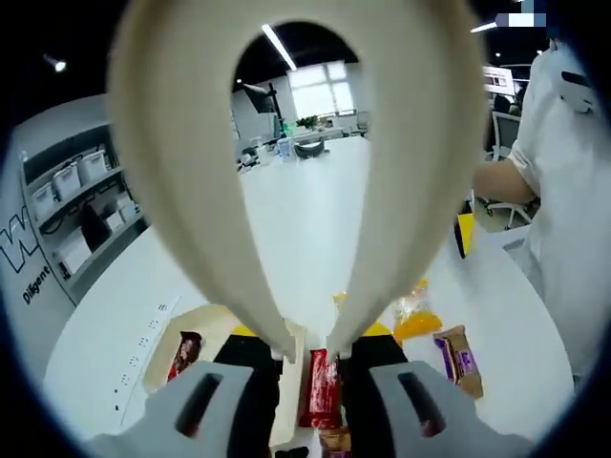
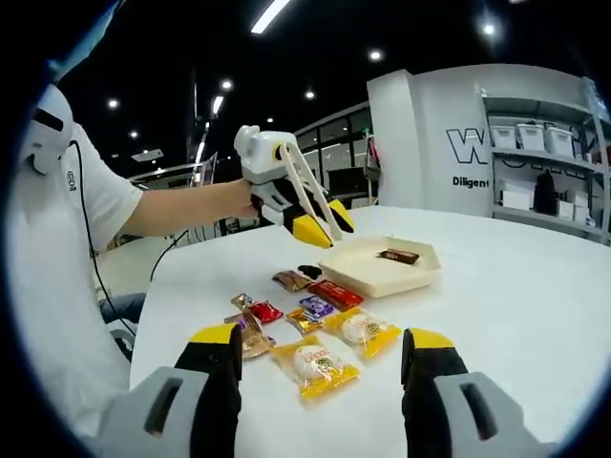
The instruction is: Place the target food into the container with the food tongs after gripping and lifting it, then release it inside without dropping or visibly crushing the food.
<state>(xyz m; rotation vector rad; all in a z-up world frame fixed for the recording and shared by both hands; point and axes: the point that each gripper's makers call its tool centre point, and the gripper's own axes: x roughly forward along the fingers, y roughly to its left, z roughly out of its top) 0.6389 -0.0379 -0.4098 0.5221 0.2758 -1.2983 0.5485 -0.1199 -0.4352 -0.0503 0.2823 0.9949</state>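
Note:
My left gripper (image 1: 312,358) is shut on cream food tongs (image 1: 181,143), whose two arms narrow to tips (image 1: 286,345) standing a little apart with nothing between them. Just beyond the tips lies a red packet (image 1: 322,386). A cream tray (image 1: 212,322) to the left holds a dark red snack (image 1: 185,353). In the right gripper view the left gripper (image 2: 320,227) hovers with the tongs (image 2: 310,191) above the tray (image 2: 377,277), which holds a brown snack (image 2: 398,256). The red packet (image 2: 334,294) lies beside the tray. My right gripper (image 2: 325,353) is open and empty, low over the table.
Several wrapped snacks lie on the white table (image 2: 516,315): two yellow packs (image 2: 315,365) (image 2: 361,330), a purple one (image 2: 315,306), a small red one (image 2: 264,312). A person in a white shirt (image 2: 57,267) stands at the table edge. Shelves with bins (image 2: 544,143) line the wall.

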